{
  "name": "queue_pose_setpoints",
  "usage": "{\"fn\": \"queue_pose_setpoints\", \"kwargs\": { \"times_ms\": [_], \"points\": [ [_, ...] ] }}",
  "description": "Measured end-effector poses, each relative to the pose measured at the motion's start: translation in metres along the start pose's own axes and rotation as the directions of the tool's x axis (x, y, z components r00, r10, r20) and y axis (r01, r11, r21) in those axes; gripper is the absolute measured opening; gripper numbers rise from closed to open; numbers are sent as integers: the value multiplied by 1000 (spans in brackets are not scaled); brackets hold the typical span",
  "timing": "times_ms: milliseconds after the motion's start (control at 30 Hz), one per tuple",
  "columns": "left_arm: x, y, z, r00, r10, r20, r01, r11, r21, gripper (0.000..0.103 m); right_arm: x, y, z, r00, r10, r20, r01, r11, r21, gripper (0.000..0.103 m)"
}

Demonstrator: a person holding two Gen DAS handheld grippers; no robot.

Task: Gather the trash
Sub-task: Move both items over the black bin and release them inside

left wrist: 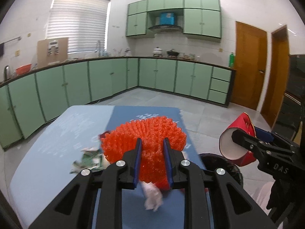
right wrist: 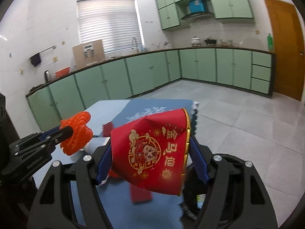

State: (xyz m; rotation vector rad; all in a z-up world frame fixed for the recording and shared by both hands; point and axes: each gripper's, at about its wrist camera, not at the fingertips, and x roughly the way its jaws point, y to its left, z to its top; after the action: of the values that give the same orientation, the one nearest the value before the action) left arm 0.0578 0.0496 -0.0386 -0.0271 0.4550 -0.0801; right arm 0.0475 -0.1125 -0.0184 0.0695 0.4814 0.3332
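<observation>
The left gripper [left wrist: 152, 148] is pinching an orange foam fruit net [left wrist: 143, 139], its blue pads pressed into the mesh from both sides, and holding it up above the blue table mat [left wrist: 57, 133]. The right gripper [right wrist: 152, 152] is clamping a red paper cup [right wrist: 152, 152] printed with gold characters, jaws spread wide around the cup's body, which is dented under the squeeze and lying on its side in the grip, white inside facing the left gripper.

Both pieces are hanging clear of the table, so two bits of rubbish are being carried at once. A black round bin [left wrist: 225, 164] is sitting just beside the table's right edge, below the cup; something pale with a green label [right wrist: 201, 200] is lying inside it already, though what it is I cannot tell.

Neither held piece is in the bin yet, so by my reckoning the job is partway through. Work is waiting on the table too: a crumpled white tissue [left wrist: 152, 198] under the left gripper, a torn green-and-white wrapper [left wrist: 87, 160] to its left, and a flat red piece [right wrist: 141, 194] on the mat beneath the cup
</observation>
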Motion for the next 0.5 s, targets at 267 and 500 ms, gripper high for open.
{"fn": "queue_pose_setpoints", "kwargs": {
  "times_ms": [267,500],
  "points": [
    [32,-56,13,988,-152,-2,152,987,55,22,-5,-60,2,993,-118,17,117,992,44,70],
    [63,-100,11,968,-248,-33,250,965,85,22,-3,-111,-8,980,-199,-1,198,976,88,70]
  ]
}}
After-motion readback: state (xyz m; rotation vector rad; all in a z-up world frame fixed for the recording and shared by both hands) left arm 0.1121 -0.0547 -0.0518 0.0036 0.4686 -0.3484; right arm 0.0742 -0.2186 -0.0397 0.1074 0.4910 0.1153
